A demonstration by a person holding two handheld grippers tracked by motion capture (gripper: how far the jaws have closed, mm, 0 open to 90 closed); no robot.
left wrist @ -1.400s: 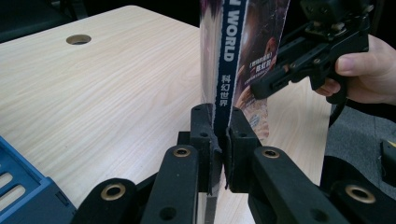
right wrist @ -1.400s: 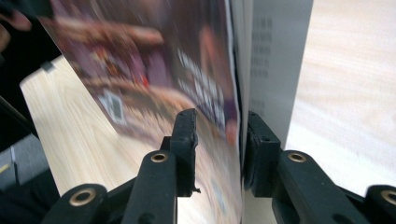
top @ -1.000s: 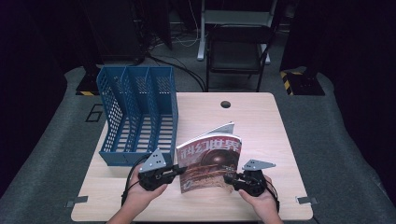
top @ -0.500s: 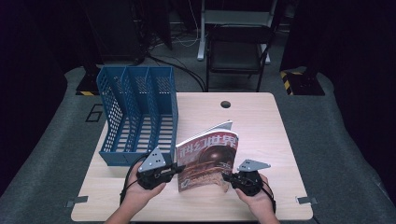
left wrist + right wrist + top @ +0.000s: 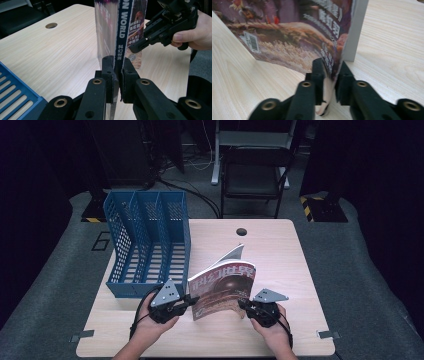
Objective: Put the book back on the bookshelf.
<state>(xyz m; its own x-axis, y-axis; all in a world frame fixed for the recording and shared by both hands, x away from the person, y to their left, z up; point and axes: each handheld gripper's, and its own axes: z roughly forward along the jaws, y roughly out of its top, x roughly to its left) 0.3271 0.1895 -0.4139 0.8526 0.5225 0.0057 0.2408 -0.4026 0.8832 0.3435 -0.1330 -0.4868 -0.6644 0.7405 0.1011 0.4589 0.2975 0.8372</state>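
Fingers (image 5: 110, 72) of the left gripper (image 5: 192, 299) are clamping the spine edge of a magazine (image 5: 222, 289), which is standing nearly upright on the wooden bench (image 5: 280, 250), its lower edge resting on the surface near the person's side. Seen from the left gripper view, both black pads are pressing flat against the spine (image 5: 121, 32) with its white lettering on blue. On the other side, the right gripper (image 5: 244, 304) is gripping the magazine's free edge; its jaws have just been opening a little, yet in the right gripper view the curled cover (image 5: 294, 37) is sitting pinched between the fingers (image 5: 319, 72). A few pages are fanning out behind the cover, toward the far side of the bench. Just beside the left hand (image 5: 150, 325), a blue file rack (image 5: 145, 245) with three slots is lying on its back, its open compartments facing upward
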